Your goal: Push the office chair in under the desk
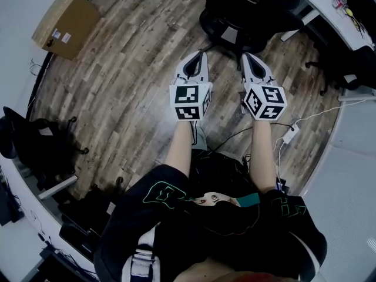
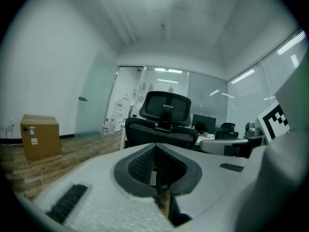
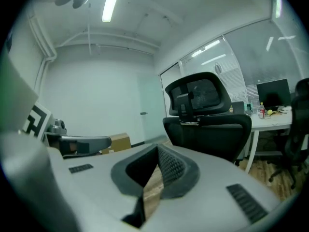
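The black office chair [image 1: 247,10] stands on the wood floor with its back towards me, just beyond both grippers. A white desk [image 1: 346,22] runs along the far right. My left gripper [image 1: 197,54] and right gripper [image 1: 249,56] are held side by side, pointing at the chair, a short gap away from it. Both are shut with nothing between the jaws. In the left gripper view the chair back and headrest [image 2: 164,124] rise ahead of the shut gripper [image 2: 155,146]. The right gripper view shows the chair [image 3: 207,124] beyond the gripper [image 3: 158,149], with the desk [image 3: 275,120] behind.
A cardboard box [image 1: 66,24] sits on the floor at the far left wall. A second dark chair [image 1: 352,69] stands at the right by the desk. Cables and a white adapter [image 1: 289,135] lie on the floor near my right side. Dark bags and gear [image 1: 29,140] crowd the left.
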`<action>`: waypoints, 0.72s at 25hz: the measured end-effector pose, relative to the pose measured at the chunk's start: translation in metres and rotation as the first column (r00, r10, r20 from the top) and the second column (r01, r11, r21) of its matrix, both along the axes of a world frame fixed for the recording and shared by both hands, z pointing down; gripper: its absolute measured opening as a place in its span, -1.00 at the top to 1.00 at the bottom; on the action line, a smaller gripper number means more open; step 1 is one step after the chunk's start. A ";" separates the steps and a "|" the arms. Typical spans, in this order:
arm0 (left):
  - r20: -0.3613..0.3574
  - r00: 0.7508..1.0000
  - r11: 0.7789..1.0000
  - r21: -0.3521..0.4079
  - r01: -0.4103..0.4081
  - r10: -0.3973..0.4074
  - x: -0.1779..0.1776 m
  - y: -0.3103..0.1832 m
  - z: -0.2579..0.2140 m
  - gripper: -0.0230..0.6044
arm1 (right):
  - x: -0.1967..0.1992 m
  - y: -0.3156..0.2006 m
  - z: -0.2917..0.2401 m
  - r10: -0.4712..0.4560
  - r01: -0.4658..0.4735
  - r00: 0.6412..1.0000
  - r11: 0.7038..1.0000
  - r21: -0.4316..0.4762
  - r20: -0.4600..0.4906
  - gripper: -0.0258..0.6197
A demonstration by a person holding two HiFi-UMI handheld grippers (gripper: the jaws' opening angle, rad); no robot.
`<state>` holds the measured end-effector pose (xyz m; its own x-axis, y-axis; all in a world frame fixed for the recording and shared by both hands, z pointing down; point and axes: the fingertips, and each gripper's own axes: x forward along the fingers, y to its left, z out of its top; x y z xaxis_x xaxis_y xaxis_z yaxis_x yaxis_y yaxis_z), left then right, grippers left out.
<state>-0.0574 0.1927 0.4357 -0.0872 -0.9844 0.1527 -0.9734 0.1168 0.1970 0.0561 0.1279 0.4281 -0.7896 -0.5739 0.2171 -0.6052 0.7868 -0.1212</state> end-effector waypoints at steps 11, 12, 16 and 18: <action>0.079 0.986 0.989 0.002 -0.146 0.145 -0.017 -0.074 -0.013 0.90 | -0.014 -0.056 -0.001 0.102 -0.098 0.991 0.994 0.055 -0.085 0.87; 0.112 0.981 0.987 -0.001 -0.162 0.161 -0.015 -0.082 -0.016 0.90 | -0.014 -0.062 -0.003 0.106 -0.099 0.989 0.993 0.071 -0.100 0.86; 0.257 0.940 0.974 -0.028 -0.224 0.224 -0.011 -0.112 -0.018 0.90 | -0.017 -0.085 -0.006 0.113 -0.091 0.981 0.986 0.143 -0.158 0.77; 0.305 0.918 0.967 -0.036 -0.254 0.252 -0.012 -0.129 -0.017 0.90 | -0.020 -0.100 -0.007 0.119 -0.087 0.976 0.981 0.172 -0.183 0.70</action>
